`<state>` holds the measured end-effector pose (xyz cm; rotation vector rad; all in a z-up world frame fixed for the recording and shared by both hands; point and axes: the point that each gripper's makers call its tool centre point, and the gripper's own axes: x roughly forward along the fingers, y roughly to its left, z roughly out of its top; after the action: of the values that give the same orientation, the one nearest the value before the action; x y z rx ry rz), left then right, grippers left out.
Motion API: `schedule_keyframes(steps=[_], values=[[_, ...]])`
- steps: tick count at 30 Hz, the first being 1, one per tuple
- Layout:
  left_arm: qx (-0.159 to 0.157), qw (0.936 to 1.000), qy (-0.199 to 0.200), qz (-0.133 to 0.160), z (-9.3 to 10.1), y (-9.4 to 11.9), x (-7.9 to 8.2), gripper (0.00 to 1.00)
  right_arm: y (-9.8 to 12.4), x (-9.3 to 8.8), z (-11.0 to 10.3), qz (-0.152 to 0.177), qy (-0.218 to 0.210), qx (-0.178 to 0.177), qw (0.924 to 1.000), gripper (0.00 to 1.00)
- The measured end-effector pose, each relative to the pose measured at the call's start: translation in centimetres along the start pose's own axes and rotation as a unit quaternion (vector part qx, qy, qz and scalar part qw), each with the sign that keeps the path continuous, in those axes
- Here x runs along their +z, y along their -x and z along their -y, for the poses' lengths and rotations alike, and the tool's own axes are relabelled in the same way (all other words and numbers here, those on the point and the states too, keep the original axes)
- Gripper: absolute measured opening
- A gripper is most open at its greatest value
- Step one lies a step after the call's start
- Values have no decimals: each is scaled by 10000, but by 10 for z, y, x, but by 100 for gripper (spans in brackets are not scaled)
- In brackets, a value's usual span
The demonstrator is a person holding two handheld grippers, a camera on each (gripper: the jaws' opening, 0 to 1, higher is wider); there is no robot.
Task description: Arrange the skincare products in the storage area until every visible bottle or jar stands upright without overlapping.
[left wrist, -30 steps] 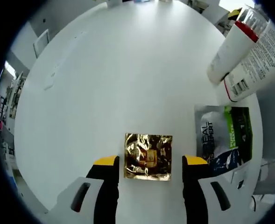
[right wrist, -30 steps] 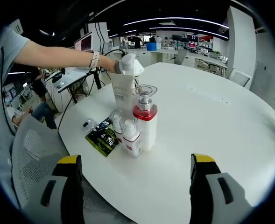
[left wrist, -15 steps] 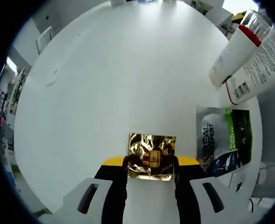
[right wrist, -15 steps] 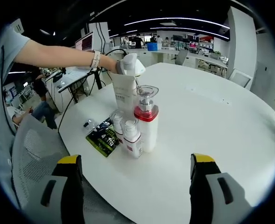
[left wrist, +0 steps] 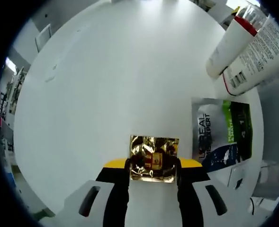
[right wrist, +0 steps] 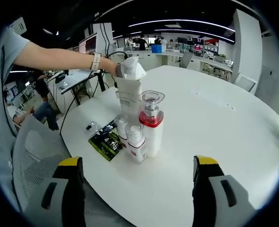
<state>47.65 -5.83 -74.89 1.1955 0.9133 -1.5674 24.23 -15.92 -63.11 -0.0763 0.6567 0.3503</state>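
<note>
In the left gripper view my left gripper (left wrist: 153, 173) is shut on the near edge of a gold foil sachet (left wrist: 154, 155) over the white table (left wrist: 111, 80). A grey, green and black sachet (left wrist: 222, 130) lies flat to its right. Beyond it stand a white bottle with a red band (left wrist: 228, 46) and a white tube (left wrist: 258, 56). In the right gripper view my right gripper (right wrist: 138, 176) is open and holds nothing, short of a cluster: the red-collared bottle (right wrist: 151, 126), two small bottles (right wrist: 137, 144), the tall tube (right wrist: 129, 98) and the dark sachet (right wrist: 106, 139). The left gripper (right wrist: 130, 69) hangs behind the cluster.
A person's bare arm with a wristband (right wrist: 97, 60) reaches in from the left. A grey mesh chair (right wrist: 30, 161) stands at the table's near left edge. A small clear item (right wrist: 89, 126) lies by the dark sachet. Desks and monitors stand beyond the table.
The left jaws, open on either side of the gold sachet a second ago, have shut on it. The left view has shifted slightly. The right gripper stays open and still.
</note>
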Motion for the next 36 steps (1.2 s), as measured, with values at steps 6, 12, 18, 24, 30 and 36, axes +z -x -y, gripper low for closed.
schedule_keyframes(steps=[6, 12, 18, 24, 30, 36], values=[[-29, 9999, 92, -46, 2, 2, -12, 36, 2, 3, -4, 23, 49, 11, 10000, 96], [-98, 9997, 152, -168, 10, 6, -26, 36, 3, 3, -7, 22, 77, 6, 10000, 96], [-67, 9996, 142, -233, 24, 9, -35, 36, 3, 5, -11, 39, 88, 23, 10000, 96], [-68, 9995, 95, -278, 37, 11, -44, 36, 2, 8, -16, 62, 134, 62, 9999, 96], [-15, 9991, 282, -312, 41, 17, -61, 36, 2, 11, -19, 72, 194, 94, 9997, 96], [-11, 9990, 224, -391, 55, 21, -72, 36, 1, 10, -22, 27, 218, 132, 9997, 96]])
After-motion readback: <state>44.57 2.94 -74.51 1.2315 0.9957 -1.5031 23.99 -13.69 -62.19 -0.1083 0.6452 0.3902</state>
